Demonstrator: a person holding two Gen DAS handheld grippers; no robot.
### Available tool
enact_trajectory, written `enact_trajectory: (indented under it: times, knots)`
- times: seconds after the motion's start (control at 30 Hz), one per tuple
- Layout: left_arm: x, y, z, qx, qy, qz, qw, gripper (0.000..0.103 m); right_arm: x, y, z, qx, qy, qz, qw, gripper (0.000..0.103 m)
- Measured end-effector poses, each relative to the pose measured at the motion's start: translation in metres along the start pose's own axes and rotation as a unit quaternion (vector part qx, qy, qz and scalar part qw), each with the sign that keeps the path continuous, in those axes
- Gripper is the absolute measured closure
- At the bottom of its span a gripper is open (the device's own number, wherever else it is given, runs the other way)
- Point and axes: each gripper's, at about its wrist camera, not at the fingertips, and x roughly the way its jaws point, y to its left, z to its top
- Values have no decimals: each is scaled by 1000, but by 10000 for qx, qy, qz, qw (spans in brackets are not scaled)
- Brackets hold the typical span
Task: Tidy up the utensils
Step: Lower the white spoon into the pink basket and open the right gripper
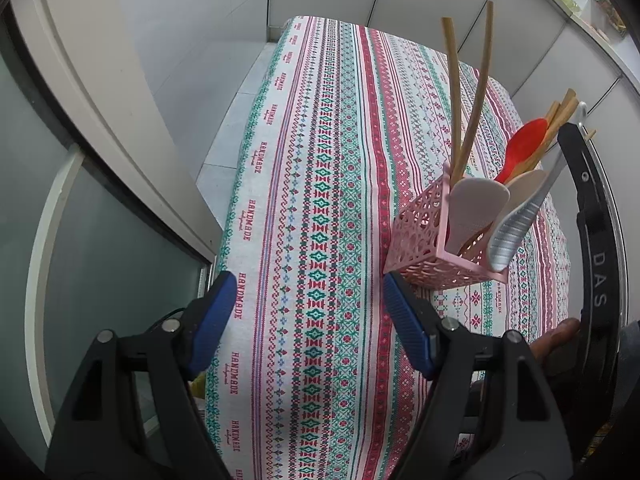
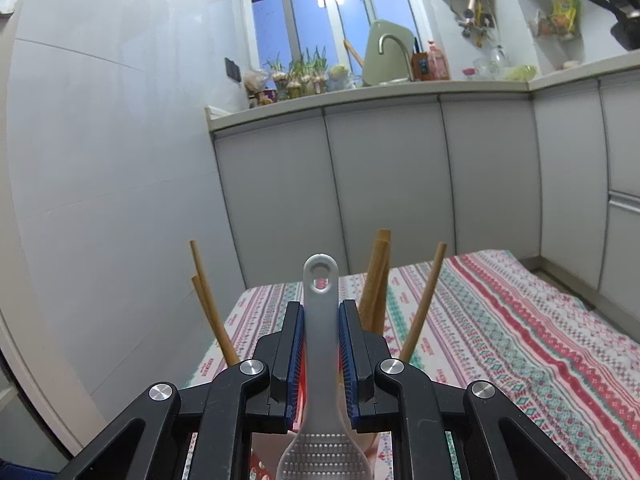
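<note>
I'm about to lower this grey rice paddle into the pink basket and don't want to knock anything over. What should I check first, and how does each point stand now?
1. Right gripper is shut firmly on the grey rice paddle, pads on both sides of the handle: ok.
2. Paddle head hangs over the pink basket: ok.
3. Basket stands upright on the tablecloth: ok.
4. Free space inside the basket among the white paddles, red spoon and wooden chopsticks: cannot tell.
5. Left gripper is open, empty and beside the basket, not steadying it: not ok.
</note>
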Motion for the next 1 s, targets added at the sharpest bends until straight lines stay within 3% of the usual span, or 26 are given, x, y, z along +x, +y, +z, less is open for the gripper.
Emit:
enact_trajectory:
  times: [0.33,0.87,0.93,1.0]
  knots:
    - [-1,6,1,-122,5,-33,9999,27,3,14,-2,-287,-185,20,9994,87]
    - [0,4,2,-83,22,-11,10000,27,-1,-14,13,208,342,380,9985,79]
    - [-1,3,1,-59,-9,-9,10000,27,-6,-18,18,248,389,407,9981,73]
    - [-3,1,1,-17,-46,-6,10000,27,-11,-21,26,255,478,441,9976,61]
